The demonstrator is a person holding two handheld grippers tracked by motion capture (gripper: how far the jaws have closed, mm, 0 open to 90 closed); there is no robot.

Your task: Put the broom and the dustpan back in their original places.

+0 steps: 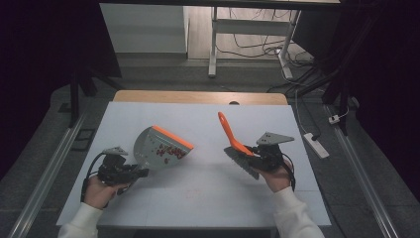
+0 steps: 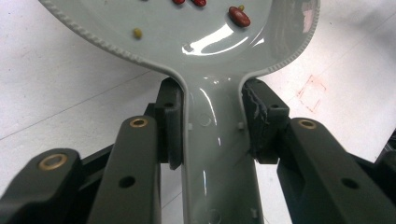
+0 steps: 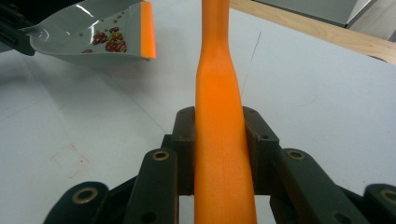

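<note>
A grey dustpan (image 1: 161,148) with an orange lip is tilted above the white table, with red beans (image 1: 170,151) and a few small yellow-green ones lying in it. My left gripper (image 1: 136,173) is shut on its handle; in the left gripper view both pads (image 2: 170,130) press the sides of the handle below the dustpan (image 2: 187,28). My right gripper (image 1: 257,156) is shut on a brush with an orange handle (image 1: 229,131) that points up and away, its grey bristles (image 1: 242,163) hanging by the hand. In the right gripper view the handle (image 3: 217,70) runs up between the jaws, and the dustpan (image 3: 70,23) is at the upper left.
The white table (image 1: 198,198) has a wooden strip (image 1: 198,96) along its far edge. A faint red square mark (image 3: 70,161) is drawn on the surface between the hands. A power strip (image 1: 315,145) lies on the floor at the right, with desk legs and cables beyond.
</note>
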